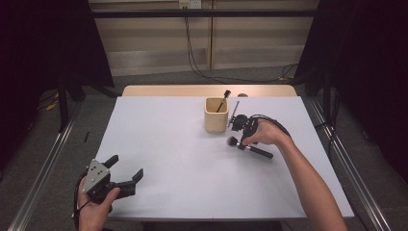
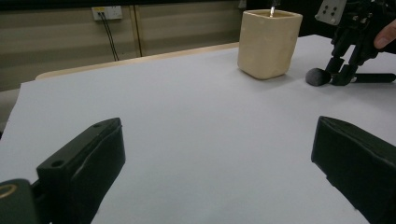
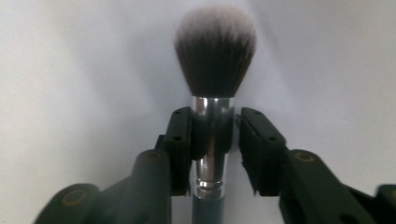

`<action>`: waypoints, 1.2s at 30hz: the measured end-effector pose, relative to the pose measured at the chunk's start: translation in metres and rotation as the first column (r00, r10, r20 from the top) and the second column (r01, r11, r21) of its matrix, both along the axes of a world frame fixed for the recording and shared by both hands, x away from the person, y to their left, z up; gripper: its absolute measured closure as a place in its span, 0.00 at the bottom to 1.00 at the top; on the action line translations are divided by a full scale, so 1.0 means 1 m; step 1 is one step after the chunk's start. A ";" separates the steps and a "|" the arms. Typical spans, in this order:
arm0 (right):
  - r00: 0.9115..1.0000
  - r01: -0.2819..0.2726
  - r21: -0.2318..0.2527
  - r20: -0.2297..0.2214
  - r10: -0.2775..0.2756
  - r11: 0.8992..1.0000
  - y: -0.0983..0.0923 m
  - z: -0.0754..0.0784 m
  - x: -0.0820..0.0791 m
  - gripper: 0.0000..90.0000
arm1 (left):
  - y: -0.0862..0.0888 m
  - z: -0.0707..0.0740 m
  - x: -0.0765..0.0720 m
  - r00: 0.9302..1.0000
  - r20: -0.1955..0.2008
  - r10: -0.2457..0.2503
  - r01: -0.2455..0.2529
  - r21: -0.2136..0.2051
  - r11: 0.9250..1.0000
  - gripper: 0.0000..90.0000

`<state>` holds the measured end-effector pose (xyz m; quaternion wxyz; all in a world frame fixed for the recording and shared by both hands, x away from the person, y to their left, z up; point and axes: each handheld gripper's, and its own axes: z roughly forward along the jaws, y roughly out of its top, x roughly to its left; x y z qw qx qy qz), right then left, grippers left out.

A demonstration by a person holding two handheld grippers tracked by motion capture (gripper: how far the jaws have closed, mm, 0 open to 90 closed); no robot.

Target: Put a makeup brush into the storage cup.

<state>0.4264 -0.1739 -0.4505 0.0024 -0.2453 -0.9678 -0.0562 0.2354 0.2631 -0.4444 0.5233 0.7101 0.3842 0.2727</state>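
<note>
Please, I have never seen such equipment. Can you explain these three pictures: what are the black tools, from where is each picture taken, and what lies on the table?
A person holds a two-jaw gripper in each hand. The high view looks down on the table. The other two cameras ride on the grippers.

The left gripper is open, near the table's front edge. The right gripper has its jaws on either side of a brush lying on the table, around its silver collar; a gap shows on one side, so it is not yet gripped.

A cup stands close by with a thin brush in it.
</note>
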 end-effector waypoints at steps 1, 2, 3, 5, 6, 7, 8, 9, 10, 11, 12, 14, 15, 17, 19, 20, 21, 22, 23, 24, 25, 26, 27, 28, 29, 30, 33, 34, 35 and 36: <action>1.000 -0.003 0.003 -0.005 0.003 1.000 0.000 0.000 0.000 0.77 | 0.000 0.000 0.000 1.000 0.000 0.000 0.000 -0.002 1.000 0.03; 1.000 0.001 0.006 -0.010 -0.001 1.000 0.000 0.000 -0.001 0.79 | 0.000 0.000 -0.001 1.000 0.000 -0.001 0.001 -0.002 1.000 0.03; 1.000 -0.002 0.009 -0.006 0.002 1.000 -0.001 0.000 0.000 0.79 | 0.000 0.000 -0.001 1.000 -0.001 0.000 0.000 0.000 1.000 0.03; 1.000 0.001 0.008 -0.009 -0.001 1.000 0.000 0.000 -0.001 0.79 | 0.001 0.000 -0.001 1.000 -0.001 0.002 -0.002 0.002 1.000 0.03; 1.000 -0.001 0.006 -0.008 0.001 1.000 0.000 0.000 0.000 0.79 | 0.001 0.000 -0.001 1.000 -0.001 0.001 -0.001 0.001 1.000 0.03; 1.000 -0.001 0.004 -0.008 0.001 1.000 0.000 0.000 -0.001 0.79 | 0.001 0.000 -0.001 1.000 -0.002 0.002 -0.002 -0.002 1.000 0.03; 1.000 0.000 0.003 -0.009 0.000 1.000 0.000 0.000 0.000 0.79 | 0.001 0.000 -0.001 1.000 -0.004 0.000 0.000 -0.001 1.000 0.03; 1.000 0.000 0.003 -0.007 0.000 1.000 0.000 0.000 0.000 0.79 | 0.000 0.000 0.000 1.000 -0.007 -0.001 0.001 -0.009 1.000 0.03; 1.000 -0.001 0.004 -0.007 0.001 1.000 0.000 0.000 0.000 0.79 | 0.000 -0.001 0.000 1.000 -0.012 -0.001 0.001 -0.019 1.000 0.03; 1.000 0.001 0.004 -0.009 -0.001 1.000 0.000 0.000 0.000 0.79 | 0.000 -0.001 0.000 1.000 -0.014 -0.004 0.004 -0.015 1.000 0.03; 1.000 0.000 0.007 -0.009 0.001 1.000 -0.001 0.000 0.000 0.79 | -0.001 -0.001 0.000 1.000 -0.013 -0.004 0.004 -0.012 1.000 0.03; 1.000 0.006 0.008 -0.012 -0.006 1.000 -0.001 0.000 0.000 0.79 | -0.001 -0.001 0.000 1.000 -0.010 -0.008 0.008 -0.006 1.000 0.03; 1.000 0.006 0.009 -0.012 -0.006 1.000 -0.001 0.000 0.000 0.79 | -0.001 -0.001 0.001 1.000 -0.010 -0.009 0.009 -0.006 1.000 0.03; 1.000 0.006 0.010 -0.014 -0.006 1.000 -0.001 0.001 0.000 0.79 | -0.001 -0.001 0.001 1.000 -0.010 -0.006 0.006 -0.001 1.000 0.03; 1.000 0.007 0.013 -0.011 -0.007 1.000 -0.002 0.001 0.000 0.79 | 0.000 -0.001 0.001 1.000 -0.011 -0.004 0.004 -0.006 1.000 0.03; 1.000 0.007 0.015 -0.012 -0.007 1.000 -0.002 0.001 0.000 0.79 | 0.000 -0.001 0.000 1.000 -0.011 -0.003 0.003 -0.006 1.000 0.03; 1.000 0.009 0.017 -0.009 -0.009 1.000 -0.003 0.001 -0.001 0.79 | 0.000 -0.001 0.000 1.000 -0.011 -0.004 0.004 -0.004 1.000 0.03; 1.000 0.013 0.023 -0.008 -0.013 1.000 -0.003 0.002 -0.001 0.79 | 0.000 -0.001 0.001 1.000 -0.011 -0.003 0.003 -0.002 1.000 0.03; 1.000 0.011 0.026 0.005 -0.011 1.000 -0.003 0.003 -0.001 0.79 | 0.000 -0.001 0.001 1.000 -0.012 -0.004 0.004 0.002 1.000 0.03; 1.000 0.014 0.032 0.022 -0.014 0.999 -0.004 0.005 -0.002 0.79 | 0.000 -0.001 0.001 1.000 -0.015 -0.005 0.005 0.000 1.000 0.03; 1.000 0.017 0.051 0.020 -0.018 0.999 -0.004 0.007 -0.003 0.79 | -0.001 -0.001 0.001 1.000 -0.017 -0.007 0.007 -0.002 1.000 0.03; 1.000 0.015 0.060 0.017 -0.016 0.998 -0.004 0.009 -0.004 0.79 | -0.001 -0.001 0.001 1.000 -0.019 -0.007 0.007 0.004 1.000 0.03; 1.000 0.010 0.055 0.024 -0.012 0.998 -0.005 0.010 -0.004 0.79 | -0.001 -0.001 0.001 1.000 -0.018 -0.008 0.008 0.009 1.000 0.03; 1.000 0.014 0.054 0.026 -0.016 0.998 -0.006 0.010 -0.005 0.79 | -0.001 -0.001 0.001 1.000 -0.017 -0.007 0.007 0.007 1.000 0.03; 0.999 0.016 0.055 0.035 -0.018 0.998 -0.007 0.012 -0.006 0.79 | -0.001 -0.001 0.001 1.000 -0.015 -0.007 0.007 0.009 1.000 0.03; 0.999 0.027 0.066 0.035 -0.029 0.997 -0.008 0.013 -0.007 0.79 | -0.002 -0.001 0.001 1.000 -0.014 -0.009 0.009 0.009 1.000 0.03; 0.998 0.036 0.088 0.057 -0.041 0.995 -0.013 0.017 -0.008 0.79 | -0.001 -0.001 0.001 1.000 -0.011 -0.004 0.005 0.016 1.000 0.03; 0.997 0.048 0.094 0.060 -0.054 0.994 -0.014 0.018 -0.009 0.79 | -0.001 -0.001 0.001 1.000 -0.010 -0.004 0.004 0.017 1.000 0.03; 0.996 0.049 0.100 0.070 -0.056 0.994 -0.016 0.019 -0.009 0.79 | -0.001 0.000 0.001 1.000 -0.010 -0.002 0.002 0.013 1.000 0.03; 0.995 0.057 0.108 0.073 -0.065 0.992 -0.018 0.020 -0.010 0.79 | 0.000 0.000 0.001 1.000 -0.011 -0.003 0.003 0.016 1.000 0.03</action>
